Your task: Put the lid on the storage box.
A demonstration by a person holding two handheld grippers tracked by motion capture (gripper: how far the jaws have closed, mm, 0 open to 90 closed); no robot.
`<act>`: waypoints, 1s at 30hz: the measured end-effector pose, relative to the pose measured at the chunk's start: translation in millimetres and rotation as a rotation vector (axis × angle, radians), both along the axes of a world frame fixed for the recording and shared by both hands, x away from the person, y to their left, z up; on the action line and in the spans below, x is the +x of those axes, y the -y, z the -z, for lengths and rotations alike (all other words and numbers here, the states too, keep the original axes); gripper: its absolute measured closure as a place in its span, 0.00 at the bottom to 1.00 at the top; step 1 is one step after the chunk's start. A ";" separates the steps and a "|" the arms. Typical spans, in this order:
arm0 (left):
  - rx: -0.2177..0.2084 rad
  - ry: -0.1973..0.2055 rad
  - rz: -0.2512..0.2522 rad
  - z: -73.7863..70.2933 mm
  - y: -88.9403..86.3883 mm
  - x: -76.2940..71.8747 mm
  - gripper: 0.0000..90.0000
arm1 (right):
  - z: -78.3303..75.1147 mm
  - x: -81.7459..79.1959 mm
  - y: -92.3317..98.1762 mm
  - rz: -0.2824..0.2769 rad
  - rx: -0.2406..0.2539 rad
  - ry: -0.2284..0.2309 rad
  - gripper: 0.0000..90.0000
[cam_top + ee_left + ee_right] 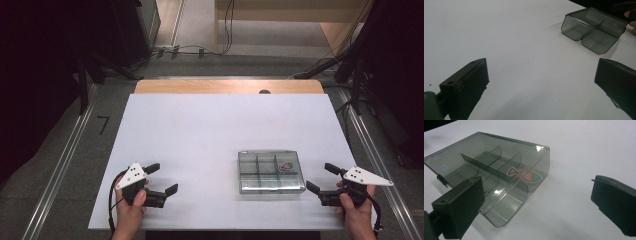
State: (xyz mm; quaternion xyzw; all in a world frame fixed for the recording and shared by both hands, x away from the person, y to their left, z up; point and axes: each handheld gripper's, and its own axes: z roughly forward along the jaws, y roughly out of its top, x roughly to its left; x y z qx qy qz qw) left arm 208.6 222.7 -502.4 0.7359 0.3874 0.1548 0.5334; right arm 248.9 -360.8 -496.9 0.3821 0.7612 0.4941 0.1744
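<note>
A shut, smoky clear plastic box [271, 171] with inner dividers lies on the white table [200, 130], right of centre near the front. One of its far compartments holds a small pink and green item [285, 167]. My right gripper [322, 179] stands open just right of the box, jaws pointing left at it; in the right gripper view the box [491, 172] lies close ahead, with the item [529, 175] inside. My left gripper [161, 178] is open at the front left, jaws empty, well apart from the box [594, 28].
The white sheet covers a wooden table whose far edge [225, 86] shows bare. Metal rails [65, 155] run along both sides on the floor. Cables and stand legs [320, 67] lie beyond the table's far end.
</note>
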 end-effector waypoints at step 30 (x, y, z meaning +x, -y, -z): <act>-0.001 0.004 -0.086 -3.7 -39.9 -8.6 0.00 | 2.9 0.9 -2.9 -0.006 -0.009 -0.015 0.00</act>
